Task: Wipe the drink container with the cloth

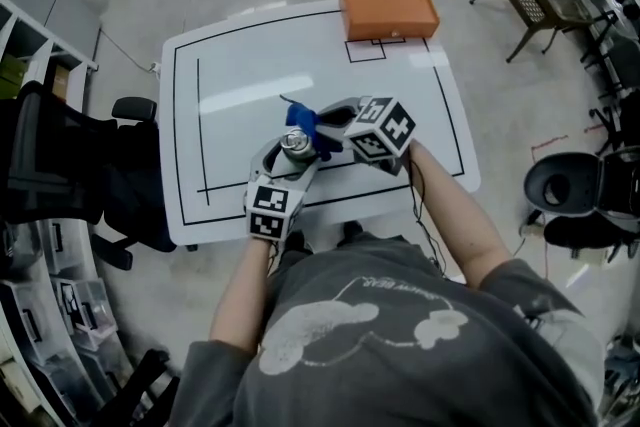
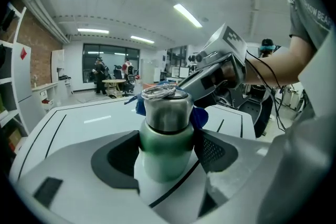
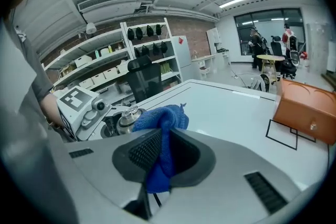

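Wiping looks barely begun. The left gripper (image 1: 293, 156) has its jaws wide, clasping the green steel bottle (image 2: 167, 139) mid-table (image 1: 250, 55). The right gripper (image 3: 157, 157) has its jaws pinching the blue cloth (image 3: 160, 119) against the bottle's one-o'clock side. The body looks unwiped.

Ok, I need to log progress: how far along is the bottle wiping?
Done: the right gripper is clamped on the blue cloth. In hand: the bottle stands upright between the jaws of the left gripper, grip unclear, with the cloth bunched just behind its steel top. Left: the wiping itself; nothing shows how much is already wiped.
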Demonstrator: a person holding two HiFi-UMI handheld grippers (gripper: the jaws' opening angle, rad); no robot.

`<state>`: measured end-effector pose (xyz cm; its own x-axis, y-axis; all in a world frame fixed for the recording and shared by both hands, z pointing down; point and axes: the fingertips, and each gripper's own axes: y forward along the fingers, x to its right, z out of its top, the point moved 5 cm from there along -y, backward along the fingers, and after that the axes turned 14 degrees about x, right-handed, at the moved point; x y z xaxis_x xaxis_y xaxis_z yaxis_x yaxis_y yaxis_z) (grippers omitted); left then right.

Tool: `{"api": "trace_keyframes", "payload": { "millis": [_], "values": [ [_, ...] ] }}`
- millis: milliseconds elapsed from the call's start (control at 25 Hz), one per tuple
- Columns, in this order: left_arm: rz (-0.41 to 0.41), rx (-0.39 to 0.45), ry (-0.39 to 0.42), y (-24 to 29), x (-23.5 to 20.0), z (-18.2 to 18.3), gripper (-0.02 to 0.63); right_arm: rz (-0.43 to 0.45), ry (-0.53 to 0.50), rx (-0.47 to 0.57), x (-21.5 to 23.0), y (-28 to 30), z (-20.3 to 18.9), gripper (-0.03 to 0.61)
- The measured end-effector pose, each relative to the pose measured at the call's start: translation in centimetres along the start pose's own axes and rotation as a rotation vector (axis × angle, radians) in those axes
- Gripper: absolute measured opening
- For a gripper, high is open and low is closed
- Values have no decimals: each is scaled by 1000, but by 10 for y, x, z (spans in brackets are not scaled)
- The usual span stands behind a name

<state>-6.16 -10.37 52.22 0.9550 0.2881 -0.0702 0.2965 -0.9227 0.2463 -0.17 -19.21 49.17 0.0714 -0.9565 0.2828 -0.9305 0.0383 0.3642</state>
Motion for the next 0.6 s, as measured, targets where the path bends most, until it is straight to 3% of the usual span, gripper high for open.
{"api": "trace_keyframes", "payload": {
  "millis": [280,600],
  "values": [
    [-145,-4,42,-2,-7,-2,327,-82,34,-55,13,16,-18,44],
    [-417,-18,113,-2,-18,0,327,-151,98,-140,18,25,-48,44]
  ]
}}
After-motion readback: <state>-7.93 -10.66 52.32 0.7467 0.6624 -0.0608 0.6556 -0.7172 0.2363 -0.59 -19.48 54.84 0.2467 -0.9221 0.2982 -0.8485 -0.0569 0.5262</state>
